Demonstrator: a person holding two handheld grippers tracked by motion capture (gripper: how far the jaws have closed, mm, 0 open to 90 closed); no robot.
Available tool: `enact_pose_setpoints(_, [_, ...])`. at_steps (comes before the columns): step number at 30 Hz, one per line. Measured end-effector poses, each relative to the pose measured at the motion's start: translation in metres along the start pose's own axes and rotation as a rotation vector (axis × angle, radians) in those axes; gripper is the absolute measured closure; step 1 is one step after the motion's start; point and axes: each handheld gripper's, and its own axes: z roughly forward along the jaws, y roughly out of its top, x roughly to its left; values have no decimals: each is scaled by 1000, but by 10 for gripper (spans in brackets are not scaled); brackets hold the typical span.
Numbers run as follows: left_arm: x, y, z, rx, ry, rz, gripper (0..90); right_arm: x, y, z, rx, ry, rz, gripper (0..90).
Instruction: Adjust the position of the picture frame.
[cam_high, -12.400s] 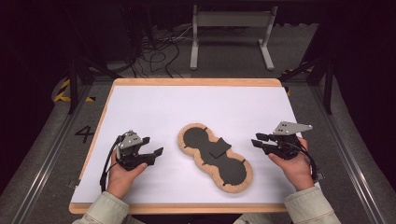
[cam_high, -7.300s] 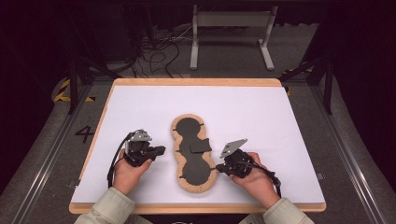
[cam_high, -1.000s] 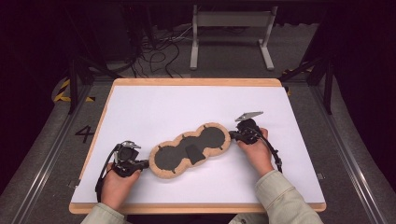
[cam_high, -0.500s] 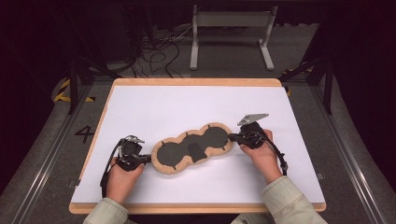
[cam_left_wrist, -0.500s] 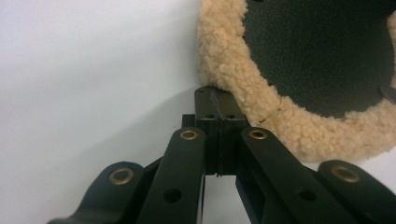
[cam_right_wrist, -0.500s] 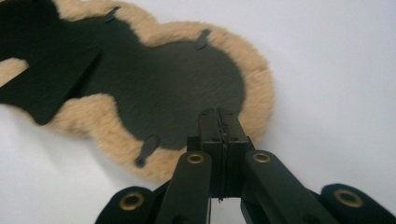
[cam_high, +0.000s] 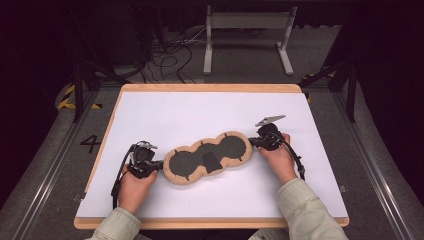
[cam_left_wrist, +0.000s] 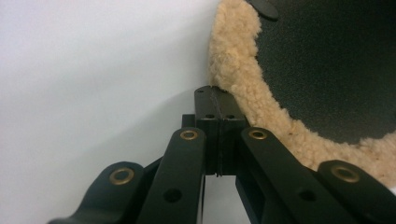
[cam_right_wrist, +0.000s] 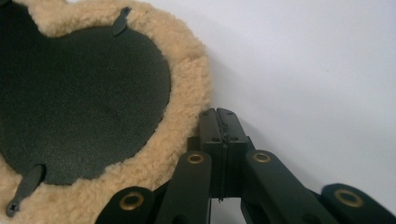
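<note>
Left gripper view: left gripper (cam_left_wrist: 218, 100) jaws pressed together, nothing between; tip touched fleece rim of pad (cam_left_wrist: 243, 84). Right gripper (cam_right_wrist: 219, 116) likewise closed and empty, tip against fleece at pad's opposite end. High view: pad (cam_high: 207, 157) lay near front of white table (cam_high: 200, 110), long axis nearly left-right, between both grippers. Compared with a second before: pad swung closer to level, right end lower; left gripper (cam_high: 155, 165) hardly shifted. Judged: pushing with closed tips to turn pad, alignment almost reached.
</note>
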Motion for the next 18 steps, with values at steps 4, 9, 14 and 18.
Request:
enact_pose_setpoints(4, [1,3,3,-4,-14,-4,900,1,-3,-6,27,-2,-20,900])
enact_pose_setpoints(9, [-1,10,8,-15,-9,24,900,4,-19,-22,54,18,-21,900])
enact_pose_setpoints(14, [-3,17,14,-23,-12,37,900,13,-36,-40,89,24,-46,900])
enact_pose_setpoints(18, [-4,20,18,-36,-19,42,900,20,-45,-51,120,30,-88,900])
